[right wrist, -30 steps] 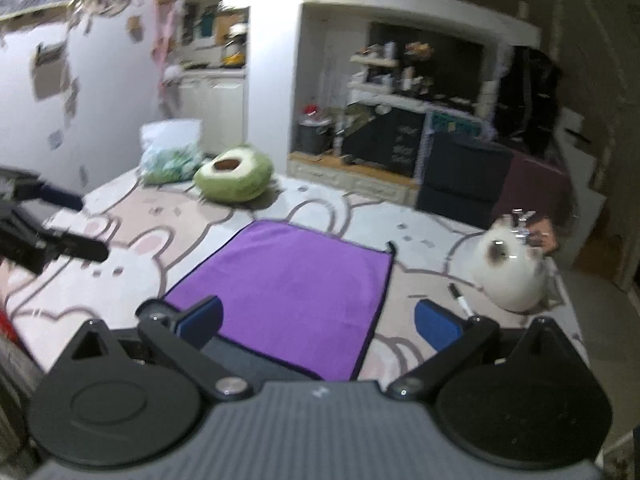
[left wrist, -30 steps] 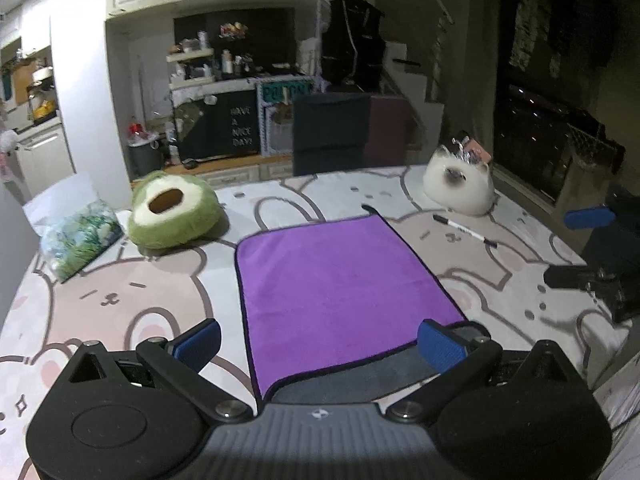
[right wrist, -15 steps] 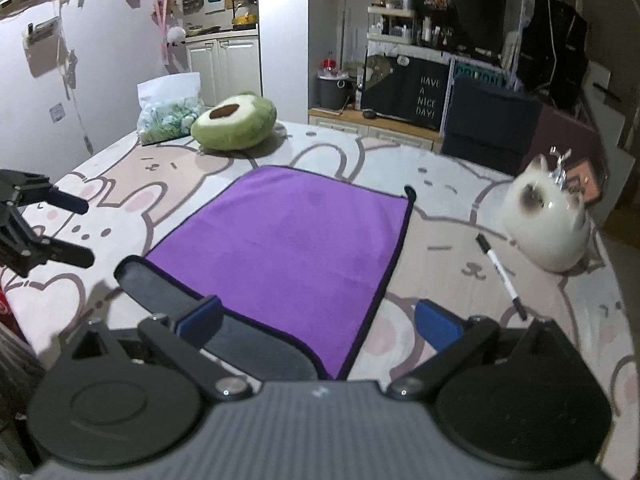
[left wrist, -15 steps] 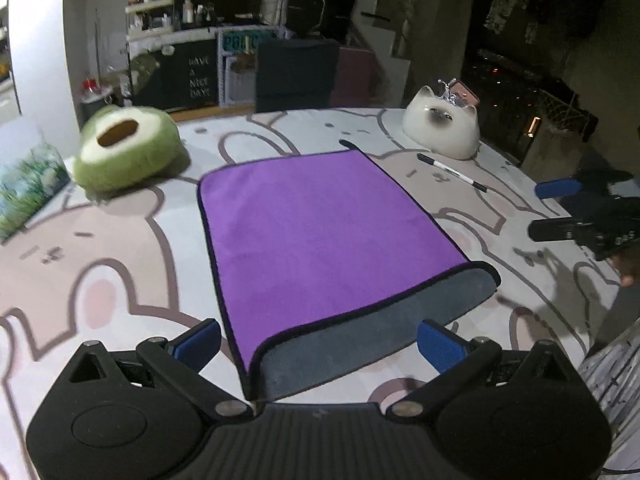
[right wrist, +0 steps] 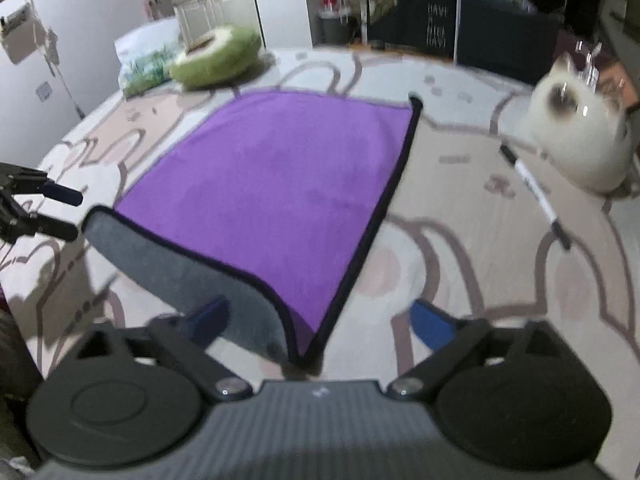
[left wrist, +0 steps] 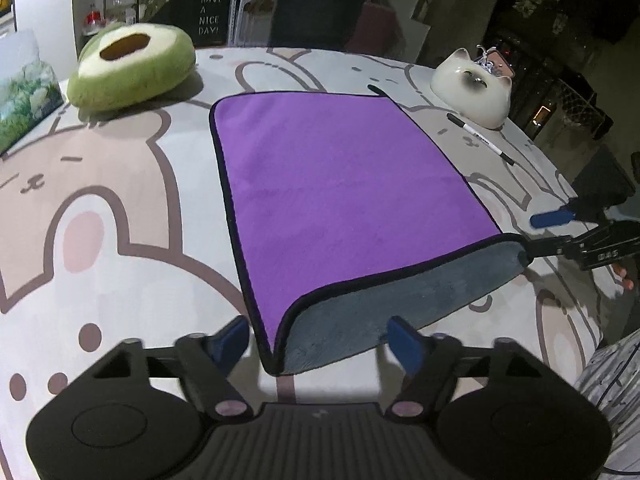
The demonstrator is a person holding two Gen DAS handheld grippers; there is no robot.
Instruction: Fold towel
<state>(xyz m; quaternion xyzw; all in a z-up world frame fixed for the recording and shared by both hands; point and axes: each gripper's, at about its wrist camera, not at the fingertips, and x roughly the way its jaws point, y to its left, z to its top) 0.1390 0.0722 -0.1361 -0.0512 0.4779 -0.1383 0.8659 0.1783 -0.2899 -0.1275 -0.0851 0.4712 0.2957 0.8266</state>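
Observation:
A purple towel [left wrist: 336, 184] with a black hem and grey underside lies on the bunny-print tablecloth [left wrist: 100, 208]. Its near edge is curled over, grey side up [left wrist: 384, 308]. My left gripper [left wrist: 320, 338] is open, straddling the towel's near left corner. My right gripper [right wrist: 320, 320] is open around the near right corner of the towel [right wrist: 280, 184]. In the left wrist view the right gripper [left wrist: 560, 232] sits at the folded edge's right end. In the right wrist view the left gripper [right wrist: 52, 212] is at the left end.
A green avocado cushion [left wrist: 128, 68] and a packet [left wrist: 24, 100] sit at the far left. A white cat-shaped jar [left wrist: 476, 88] and a black-and-white marker [left wrist: 480, 140] lie to the right. The table edge drops off at the right.
Both grippers have moved forward and down toward the towel's near corners. The views now look down more steeply. The jaws have narrowed slightly around the corners.

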